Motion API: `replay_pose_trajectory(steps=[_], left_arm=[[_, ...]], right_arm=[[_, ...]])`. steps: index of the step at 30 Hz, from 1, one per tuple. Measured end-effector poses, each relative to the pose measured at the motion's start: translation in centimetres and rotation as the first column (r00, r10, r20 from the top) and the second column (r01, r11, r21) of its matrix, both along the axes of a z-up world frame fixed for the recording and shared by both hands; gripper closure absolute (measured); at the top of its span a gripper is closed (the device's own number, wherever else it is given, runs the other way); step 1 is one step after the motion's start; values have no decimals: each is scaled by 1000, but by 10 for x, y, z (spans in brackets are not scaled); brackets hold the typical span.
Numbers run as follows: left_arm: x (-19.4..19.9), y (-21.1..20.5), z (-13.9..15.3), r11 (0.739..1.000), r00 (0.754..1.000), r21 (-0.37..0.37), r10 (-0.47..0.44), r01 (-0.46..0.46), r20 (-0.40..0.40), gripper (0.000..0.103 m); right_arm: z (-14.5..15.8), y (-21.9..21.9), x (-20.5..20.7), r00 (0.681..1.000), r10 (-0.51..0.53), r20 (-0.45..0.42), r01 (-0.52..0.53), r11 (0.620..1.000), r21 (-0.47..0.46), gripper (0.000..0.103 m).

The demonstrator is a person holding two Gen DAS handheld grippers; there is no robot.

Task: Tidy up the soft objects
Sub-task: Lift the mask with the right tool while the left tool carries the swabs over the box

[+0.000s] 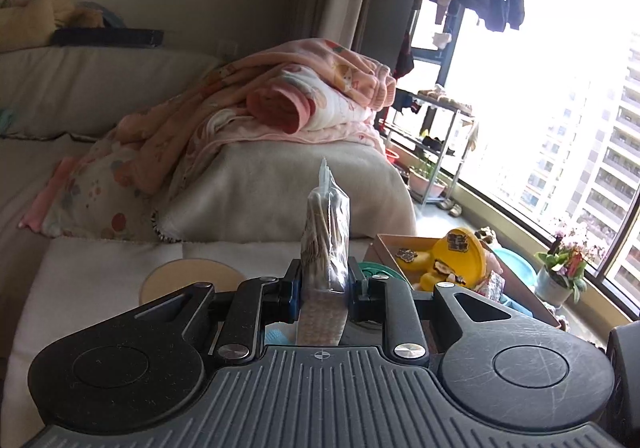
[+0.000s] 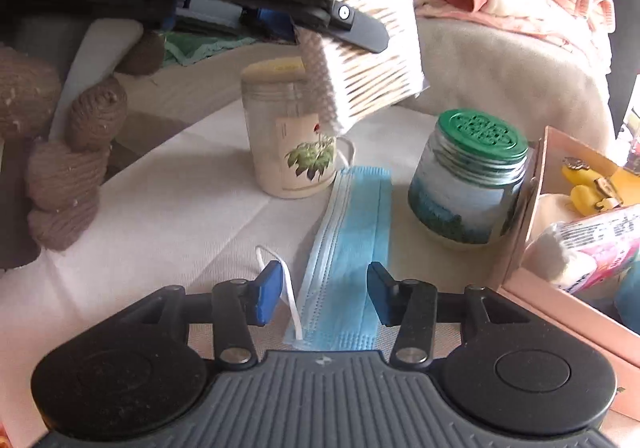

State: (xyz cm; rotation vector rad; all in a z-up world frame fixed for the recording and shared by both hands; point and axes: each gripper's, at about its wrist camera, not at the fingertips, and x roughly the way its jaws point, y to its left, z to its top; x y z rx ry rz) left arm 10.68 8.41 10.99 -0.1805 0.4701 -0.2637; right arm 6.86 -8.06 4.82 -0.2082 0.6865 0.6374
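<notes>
The left wrist camera is sitting just behind the left claw (image 1: 325, 284), looking nearly level toward a window (image 1: 560, 108). The right wrist camera is riding behind the right claw (image 2: 322, 294), tilting down close over the surface beneath it. Both are catching the pink blanket (image 1: 304, 96) beyond the claws and the green-lidded jar (image 2: 472, 184).

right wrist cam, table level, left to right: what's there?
Brown yarn skeins → jar with leaf label → blue face mask → green-lidded jar → pink box. The pack of cotton swabs hangs above, clamped in the left gripper.
</notes>
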Motion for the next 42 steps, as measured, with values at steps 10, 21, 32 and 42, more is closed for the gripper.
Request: replay_pose_trajectory(steps=[10, 21, 32, 42], left_arm=[[7, -3, 3, 1000, 1000, -9, 0, 0, -10, 78], [8, -3, 66, 998, 994, -5, 59, -59, 91, 78], [-16, -54, 137, 1000, 979, 7, -13, 12, 204, 78], [16, -147, 110, 964, 965, -56, -259, 261, 37, 78]], right_arm=[[-19, 31, 42, 984, -160, -78, 158, 987, -34, 59], [67, 3, 15, 999, -38, 19, 36, 998, 52, 99], [186, -109, -24, 925, -241, 295, 170, 954, 247, 99], [207, -216, -44, 841, -397, 367, 312, 911, 270, 99]])
